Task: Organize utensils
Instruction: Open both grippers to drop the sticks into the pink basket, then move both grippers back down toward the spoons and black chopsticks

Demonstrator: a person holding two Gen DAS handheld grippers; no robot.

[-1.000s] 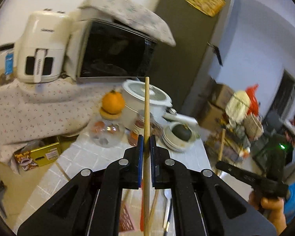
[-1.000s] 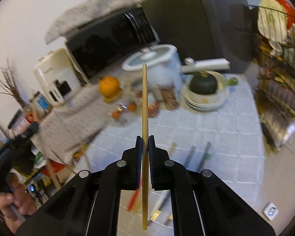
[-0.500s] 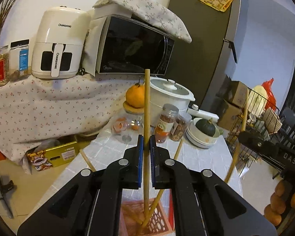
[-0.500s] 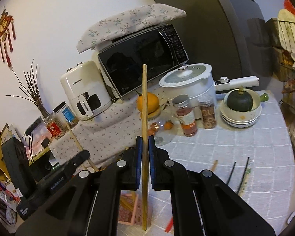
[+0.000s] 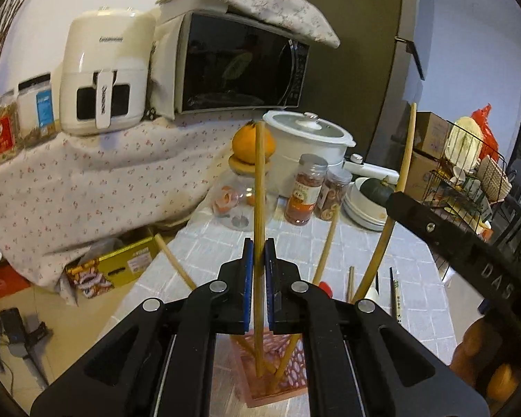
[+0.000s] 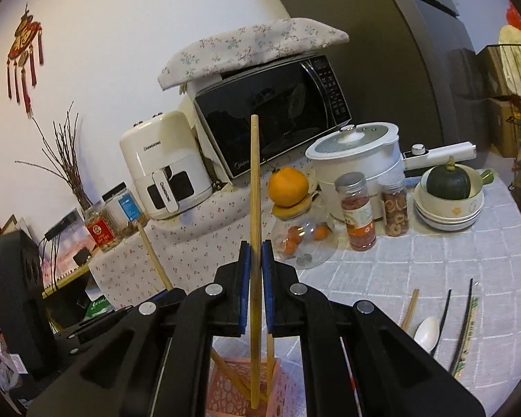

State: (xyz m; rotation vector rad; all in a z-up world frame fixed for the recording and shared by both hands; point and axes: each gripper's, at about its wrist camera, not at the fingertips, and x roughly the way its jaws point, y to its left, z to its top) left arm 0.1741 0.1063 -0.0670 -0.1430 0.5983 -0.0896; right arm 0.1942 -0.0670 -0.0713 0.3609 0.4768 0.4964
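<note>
My left gripper [image 5: 259,253] is shut on a wooden chopstick [image 5: 259,187], held upright with its lower end inside the pink perforated holder [image 5: 288,382]. My right gripper [image 6: 256,255] is shut on another wooden chopstick [image 6: 255,180], its lower end also down in the pink holder [image 6: 232,382]. Other wooden chopsticks [image 5: 324,250] lean in the holder. The right gripper's body [image 5: 451,243] shows at the right of the left wrist view. A white spoon [image 6: 427,332], black chopsticks [image 6: 463,323] and a wooden pair [image 6: 410,307] lie on the white tiled tablecloth [image 6: 416,264].
Behind stand a glass jar topped by an orange [image 6: 288,182], two spice jars [image 6: 359,215], a white pot [image 6: 361,160], stacked bowls with a dark squash [image 6: 449,194], a microwave [image 6: 271,118] and an air fryer [image 6: 165,170]. A wire dish rack [image 5: 469,180] is at right.
Both grippers have come down and together over the pink holder, each still holding its chopstick; the chopstick ends now sit inside the holder.
</note>
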